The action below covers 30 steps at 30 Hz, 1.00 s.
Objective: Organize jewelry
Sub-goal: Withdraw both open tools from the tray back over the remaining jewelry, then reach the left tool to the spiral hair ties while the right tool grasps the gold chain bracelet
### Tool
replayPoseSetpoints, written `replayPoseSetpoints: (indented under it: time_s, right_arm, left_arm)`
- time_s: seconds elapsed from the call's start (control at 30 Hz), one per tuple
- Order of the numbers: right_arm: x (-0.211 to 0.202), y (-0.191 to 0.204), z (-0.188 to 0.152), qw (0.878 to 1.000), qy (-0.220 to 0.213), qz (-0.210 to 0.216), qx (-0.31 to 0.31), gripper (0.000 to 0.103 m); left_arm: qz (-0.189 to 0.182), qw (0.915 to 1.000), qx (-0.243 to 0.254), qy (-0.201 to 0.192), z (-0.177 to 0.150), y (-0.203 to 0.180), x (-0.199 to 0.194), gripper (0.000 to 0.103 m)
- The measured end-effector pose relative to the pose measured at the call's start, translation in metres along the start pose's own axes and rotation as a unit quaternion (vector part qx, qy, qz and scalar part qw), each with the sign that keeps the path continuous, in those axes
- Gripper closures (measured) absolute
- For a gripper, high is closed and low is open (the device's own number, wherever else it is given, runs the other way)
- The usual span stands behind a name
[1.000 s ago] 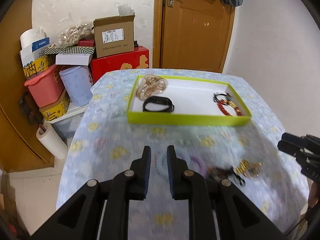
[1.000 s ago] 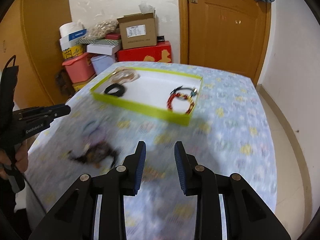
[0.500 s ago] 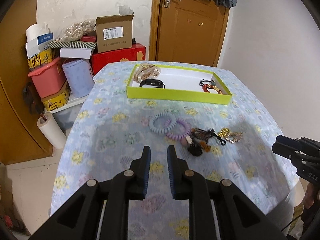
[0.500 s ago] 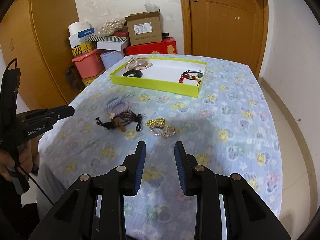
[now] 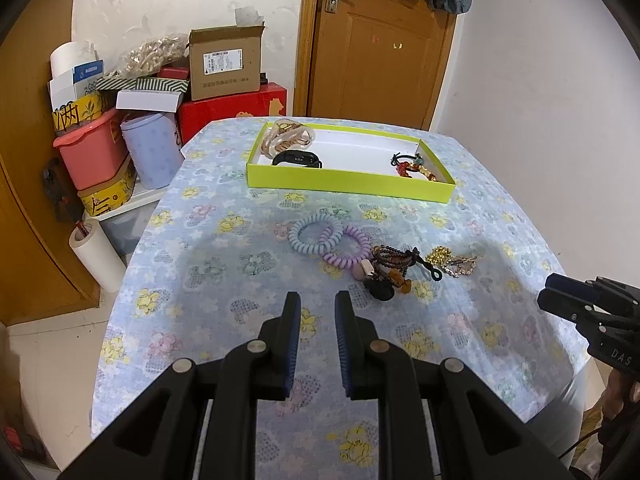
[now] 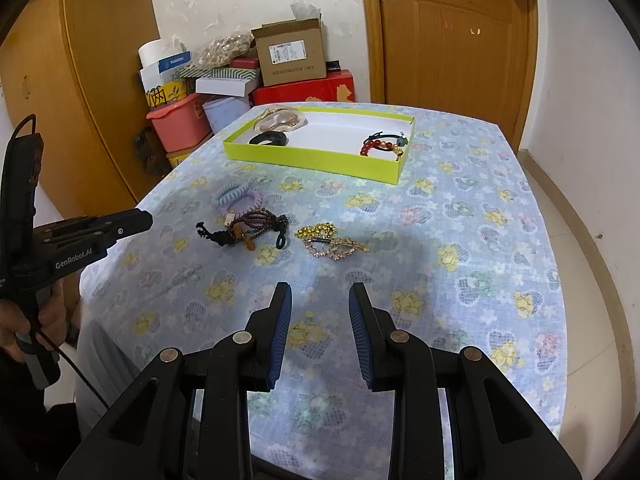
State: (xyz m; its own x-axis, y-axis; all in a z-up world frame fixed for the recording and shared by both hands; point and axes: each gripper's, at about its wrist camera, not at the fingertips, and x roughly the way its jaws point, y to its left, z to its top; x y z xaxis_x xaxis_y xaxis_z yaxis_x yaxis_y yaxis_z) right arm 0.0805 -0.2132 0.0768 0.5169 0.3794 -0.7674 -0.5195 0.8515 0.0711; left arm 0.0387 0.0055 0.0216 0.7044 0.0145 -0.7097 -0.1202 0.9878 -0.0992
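A lime-green tray (image 5: 348, 188) (image 6: 312, 160) sits at the far end of the flowered tablecloth. It holds a black band (image 5: 298, 159), pale bracelets (image 5: 288, 140) and a red beaded bracelet (image 5: 416, 168). Loose pieces lie mid-table: a blue coil tie (image 5: 314, 232), a purple coil tie (image 5: 348, 248), dark beaded strands (image 5: 394, 258) (image 6: 256, 224) and gold chain jewelry (image 5: 452, 260) (image 6: 332, 242). My left gripper (image 5: 317, 312) (image 6: 132, 222) hovers short of the pile, open and empty. My right gripper (image 6: 319, 300) (image 5: 560, 300) is also open and empty, near the gold pieces.
Stacked boxes (image 5: 224, 64), a pink bin (image 5: 92, 148) and a paper roll (image 5: 96, 256) crowd the floor left of the table. A wooden door (image 5: 380, 52) stands behind. The table's edge (image 6: 568, 320) drops off at the right.
Both grippers have drawn back from the tray toward the near side, bringing the loose jewelry pile into sharp view. Over the last half second they barely move. Jaws look unchanged.
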Motion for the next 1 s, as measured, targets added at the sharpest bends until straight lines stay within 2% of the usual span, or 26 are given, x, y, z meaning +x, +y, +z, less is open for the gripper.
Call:
replayPoseSetpoints:
  time_s: [0.1,0.27,0.93,1.0]
  right_arm:
    - [0.003,0.0,0.001,1.0,0.004,0.001,-0.001,0.072]
    - [0.012,0.001,0.003,1.0,0.011,0.003,-0.005,0.072]
    - [0.055,-0.008,0.019,0.999,0.029,0.011,-0.018,0.07]
    - [0.06,-0.008,0.021,0.999,0.032,0.011,-0.02,0.066]
  left_arm:
    - [-0.001,1.0,0.0,0.001,0.001,0.001,0.003,0.077]
    - [-0.004,1.0,0.0,0.005,0.007,0.002,0.012,0.074]
    - [-0.038,0.9973,0.06,0.02,0.039,-0.012,0.079,0.073]
    - [-0.037,0.9967,0.069,0.024,0.04,-0.014,0.085,0.073]
